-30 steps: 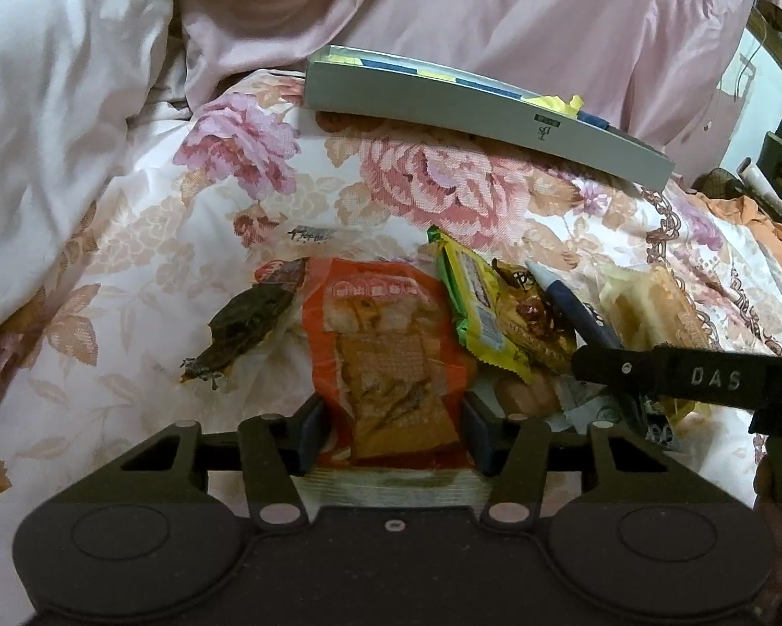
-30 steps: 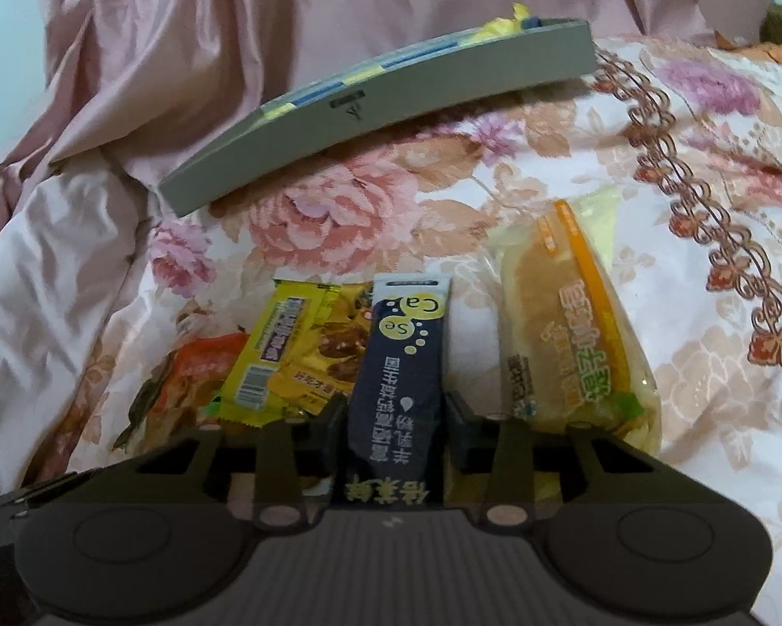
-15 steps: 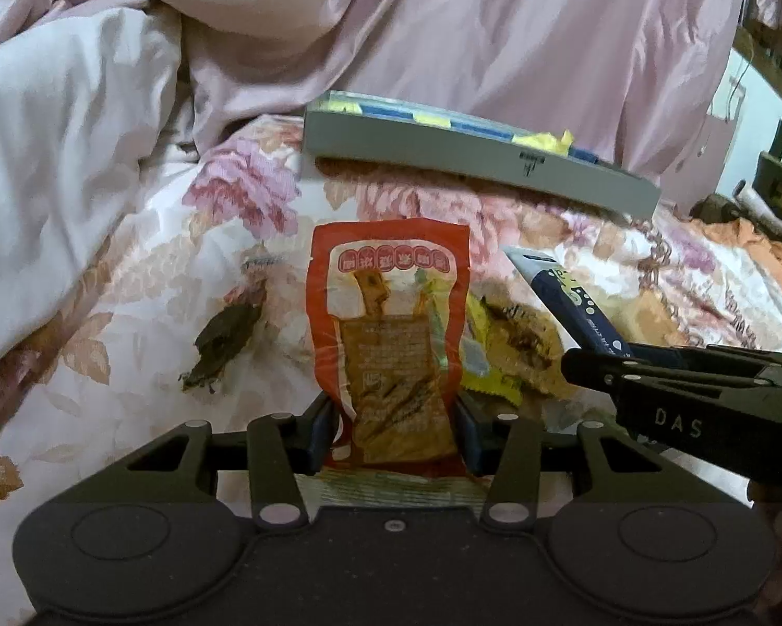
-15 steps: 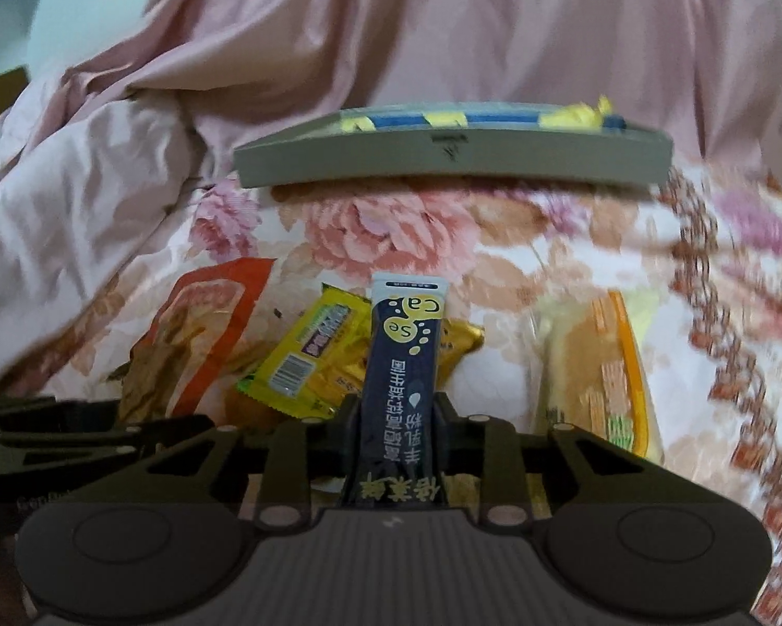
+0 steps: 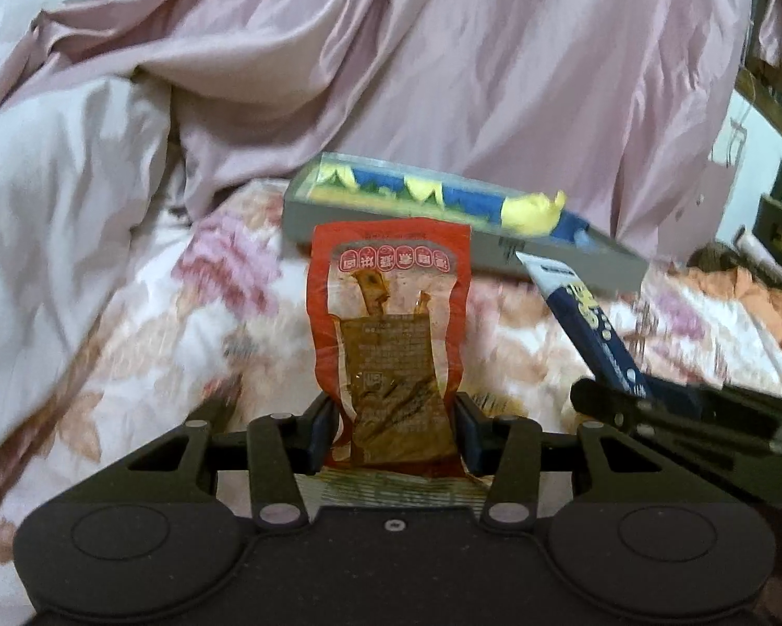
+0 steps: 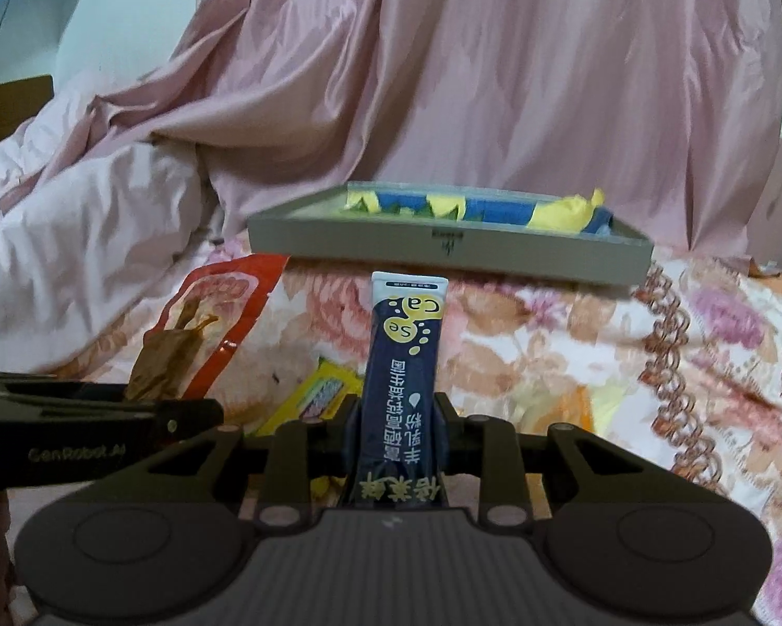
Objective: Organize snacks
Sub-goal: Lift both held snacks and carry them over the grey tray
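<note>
Left gripper [image 5: 395, 435] pinches the orange snack pouch [image 5: 391, 334] upright above the floral bedspread [image 5: 145, 344]. Right gripper [image 6: 397, 435] clamps the navy sachet [image 6: 404, 365], also raised. Grey tray [image 6: 443, 248] beyond holds blue and yellow packets, blurred. Yellow packet [image 6: 312, 396] lies below.

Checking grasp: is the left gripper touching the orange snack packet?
Touching. Left wrist view: left gripper pads press both edges of the orange snack packet.
</note>
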The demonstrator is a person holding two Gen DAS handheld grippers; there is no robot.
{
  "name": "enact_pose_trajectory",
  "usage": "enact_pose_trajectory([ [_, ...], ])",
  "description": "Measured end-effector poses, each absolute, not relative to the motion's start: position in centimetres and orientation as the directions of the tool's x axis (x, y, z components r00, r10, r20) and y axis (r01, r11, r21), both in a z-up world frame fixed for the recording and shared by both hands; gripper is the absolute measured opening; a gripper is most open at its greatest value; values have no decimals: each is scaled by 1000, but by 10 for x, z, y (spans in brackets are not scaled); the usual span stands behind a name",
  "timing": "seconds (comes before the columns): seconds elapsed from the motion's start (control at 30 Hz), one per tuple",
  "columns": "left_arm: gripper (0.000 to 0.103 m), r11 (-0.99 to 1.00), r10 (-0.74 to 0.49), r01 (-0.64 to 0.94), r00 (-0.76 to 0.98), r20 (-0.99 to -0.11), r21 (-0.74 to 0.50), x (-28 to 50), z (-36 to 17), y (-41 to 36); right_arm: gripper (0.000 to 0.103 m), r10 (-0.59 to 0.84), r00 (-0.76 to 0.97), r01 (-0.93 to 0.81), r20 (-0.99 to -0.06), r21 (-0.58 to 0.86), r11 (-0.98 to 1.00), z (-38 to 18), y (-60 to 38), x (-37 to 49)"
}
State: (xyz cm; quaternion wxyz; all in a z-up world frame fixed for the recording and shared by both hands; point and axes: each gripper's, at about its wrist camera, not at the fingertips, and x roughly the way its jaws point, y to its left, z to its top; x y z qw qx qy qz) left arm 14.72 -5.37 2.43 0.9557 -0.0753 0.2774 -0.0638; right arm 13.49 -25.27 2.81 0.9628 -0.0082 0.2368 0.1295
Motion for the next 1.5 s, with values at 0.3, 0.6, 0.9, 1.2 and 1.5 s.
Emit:
enact_pose_trajectory([
  [0.3,49,977,-140,44,874,-466,-210,195,65,-87,31,258,905,-251,-339,66,966,69,-279,162],
  [0.6,49,981,-135,57,885,-445,-184,262,82,-128,31,202,959,-177,-200,139,974,88,-318,228],
  [0.9,49,978,-142,51,876,-462,-204,337,83,-152,31,182,981,-171,-70,135,976,85,-345,278],
  [1.2,49,979,-128,19,836,-534,-204,387,59,-164,31,209,969,-184,-134,178,967,55,-354,324],
  [1.5,50,980,-113,-5,809,-577,-199,404,41,-171,31,217,937,-164,-273,203,965,31,-356,348],
])
